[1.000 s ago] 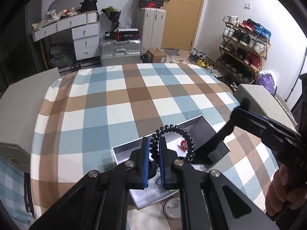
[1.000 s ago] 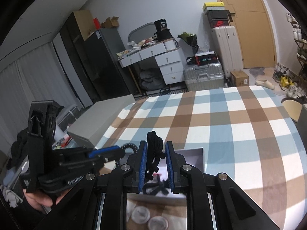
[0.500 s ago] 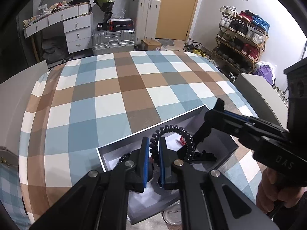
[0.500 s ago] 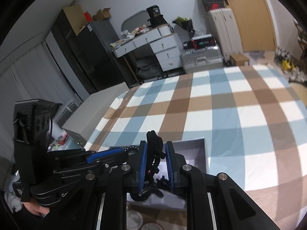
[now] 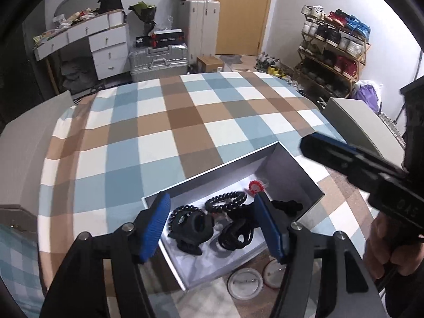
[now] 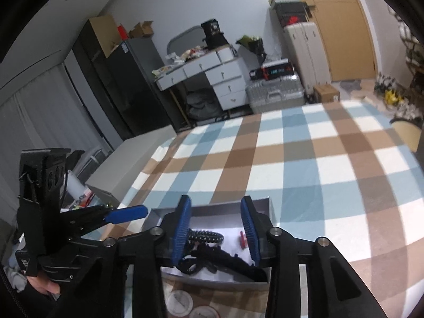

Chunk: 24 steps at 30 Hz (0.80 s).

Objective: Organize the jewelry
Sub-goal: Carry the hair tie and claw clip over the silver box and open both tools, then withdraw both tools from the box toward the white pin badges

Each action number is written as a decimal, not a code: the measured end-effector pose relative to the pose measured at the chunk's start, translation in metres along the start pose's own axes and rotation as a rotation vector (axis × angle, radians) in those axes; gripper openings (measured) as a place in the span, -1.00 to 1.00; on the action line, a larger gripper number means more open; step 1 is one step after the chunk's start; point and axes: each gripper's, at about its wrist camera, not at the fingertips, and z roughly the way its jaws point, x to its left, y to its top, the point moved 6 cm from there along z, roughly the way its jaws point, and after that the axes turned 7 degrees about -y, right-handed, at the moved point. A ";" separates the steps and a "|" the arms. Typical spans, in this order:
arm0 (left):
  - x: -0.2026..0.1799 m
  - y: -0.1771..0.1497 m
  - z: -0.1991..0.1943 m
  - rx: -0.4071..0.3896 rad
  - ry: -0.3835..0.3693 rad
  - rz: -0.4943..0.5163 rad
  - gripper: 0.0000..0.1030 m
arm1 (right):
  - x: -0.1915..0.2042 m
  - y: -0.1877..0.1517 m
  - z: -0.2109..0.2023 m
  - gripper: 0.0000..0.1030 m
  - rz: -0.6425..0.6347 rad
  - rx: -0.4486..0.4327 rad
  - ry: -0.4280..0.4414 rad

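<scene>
Since both claws have just been opening over the box (image 5: 288, 169), this looks like a drop-off. From the left wrist, the left claw (image 5: 212, 225) stands wide with nothing pinched; the black coiled bracelet (image 5: 225, 201) lies loose on the box's white floor near its far wall, beside a black clip (image 5: 192, 225). From the right wrist, the right claw (image 6: 216, 229) is partly spread, empty too, above the same bracelet (image 6: 205, 237), so the pieces stay corralled at the bed's near edge.
</scene>
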 end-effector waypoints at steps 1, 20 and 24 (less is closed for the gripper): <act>-0.001 -0.001 -0.002 -0.005 0.005 0.003 0.19 | 0.002 0.002 -0.003 -0.14 -0.004 -0.005 0.001; -0.014 -0.022 -0.045 -0.097 0.104 0.004 0.50 | 0.012 -0.017 -0.082 0.97 -0.058 -0.130 -0.057; -0.014 -0.039 -0.048 -0.100 0.099 -0.028 0.60 | 0.011 -0.038 -0.087 1.00 -0.073 -0.100 -0.059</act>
